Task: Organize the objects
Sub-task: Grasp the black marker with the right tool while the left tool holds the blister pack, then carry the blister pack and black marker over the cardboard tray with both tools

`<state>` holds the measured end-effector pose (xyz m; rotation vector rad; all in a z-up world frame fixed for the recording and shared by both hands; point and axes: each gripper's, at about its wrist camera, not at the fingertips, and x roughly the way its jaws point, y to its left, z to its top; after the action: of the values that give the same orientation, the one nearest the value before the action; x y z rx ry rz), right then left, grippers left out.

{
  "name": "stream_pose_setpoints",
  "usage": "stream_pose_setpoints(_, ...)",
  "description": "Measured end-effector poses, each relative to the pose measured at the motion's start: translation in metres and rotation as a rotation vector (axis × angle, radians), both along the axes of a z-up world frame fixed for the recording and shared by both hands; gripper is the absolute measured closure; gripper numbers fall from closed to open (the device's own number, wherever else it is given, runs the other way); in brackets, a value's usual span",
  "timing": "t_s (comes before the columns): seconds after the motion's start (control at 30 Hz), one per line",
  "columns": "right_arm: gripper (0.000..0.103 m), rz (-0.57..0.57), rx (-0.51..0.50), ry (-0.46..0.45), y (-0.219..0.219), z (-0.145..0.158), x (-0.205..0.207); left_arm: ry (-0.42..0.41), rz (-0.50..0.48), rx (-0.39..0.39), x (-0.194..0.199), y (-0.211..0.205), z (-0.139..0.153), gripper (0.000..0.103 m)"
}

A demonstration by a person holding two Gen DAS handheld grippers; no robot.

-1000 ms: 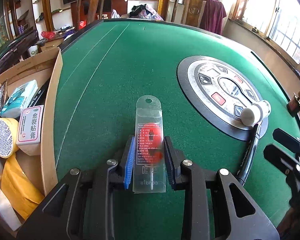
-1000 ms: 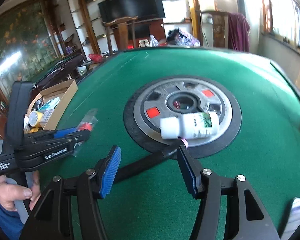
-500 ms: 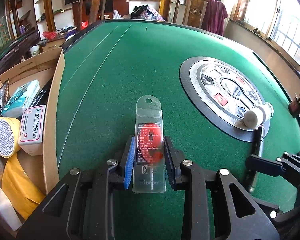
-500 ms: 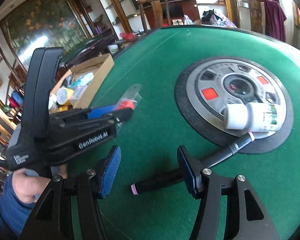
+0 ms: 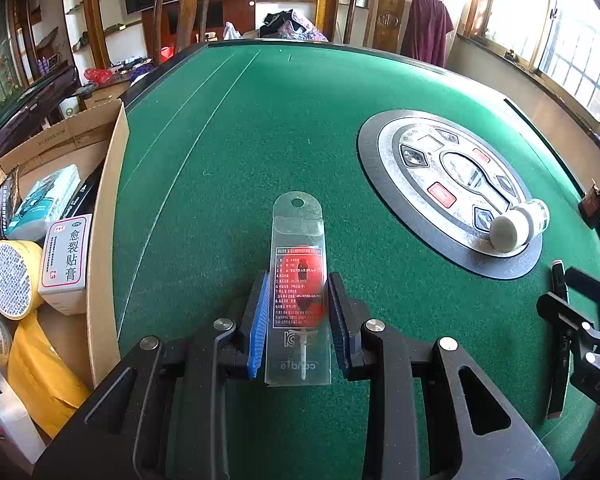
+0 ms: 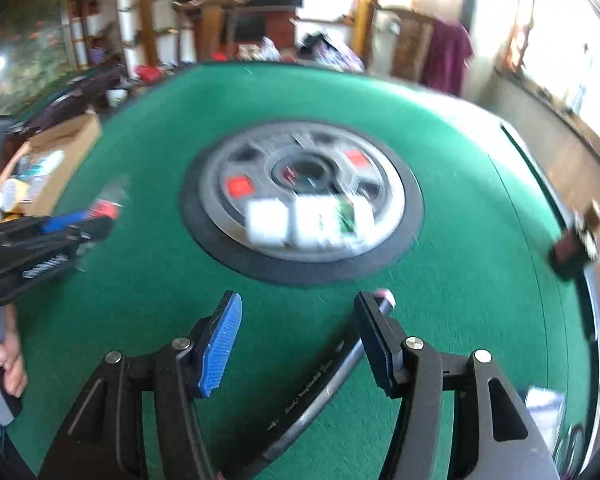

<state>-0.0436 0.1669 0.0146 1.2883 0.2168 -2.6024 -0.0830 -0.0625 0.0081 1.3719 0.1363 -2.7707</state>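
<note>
A: Your left gripper [image 5: 296,312] clamps the clear blister pack [image 5: 298,292]; the cardboard box [image 5: 100,208] lies left, just beside it.

B: Your right gripper [image 6: 298,340], spread wide and holding nothing, straddles the black pen [image 6: 324,380], its long axis running near-left to far-right.

You see matt green felt on the table [image 5: 228,152], a glossy clear plastic blister pack [image 5: 298,292], a brown corrugated cardboard box [image 5: 104,208], and a smooth white plastic bottle [image 5: 518,224] on the scuffed metallic centre disc [image 5: 416,184].

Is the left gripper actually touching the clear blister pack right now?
Touching. The left wrist view shows the left gripper with both pads pressed against the clear blister pack, no gap either side, holding it above the green felt table.
</note>
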Motion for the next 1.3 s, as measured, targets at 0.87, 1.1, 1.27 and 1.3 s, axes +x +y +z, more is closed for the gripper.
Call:
stream_pose_setpoints(0.87, 0.090, 0.093, -0.040, 0.023, -0.003, -0.012, 0.036, -0.003, -0.075, 0.015, 0.005, 0.016, 0.000, 0.076)
stream_pose_setpoints(1.1, 0.090, 0.088, -0.154, 0.058, 0.008, -0.001, 0.035, 0.015, -0.099, 0.045, 0.007, 0.020, 0.003, 0.076)
stream_pose_setpoints(1.27, 0.090, 0.091, -0.196, 0.057, 0.010, 0.001, 0.034, 0.054, -0.106, 0.062, 0.011, 0.022, 0.010, 0.076)
stream_pose_setpoints(1.3, 0.090, 0.094, -0.201, 0.057, 0.010, 0.000, 0.035, 0.059, -0.106, 0.064, 0.012, 0.023, 0.011, 0.076)
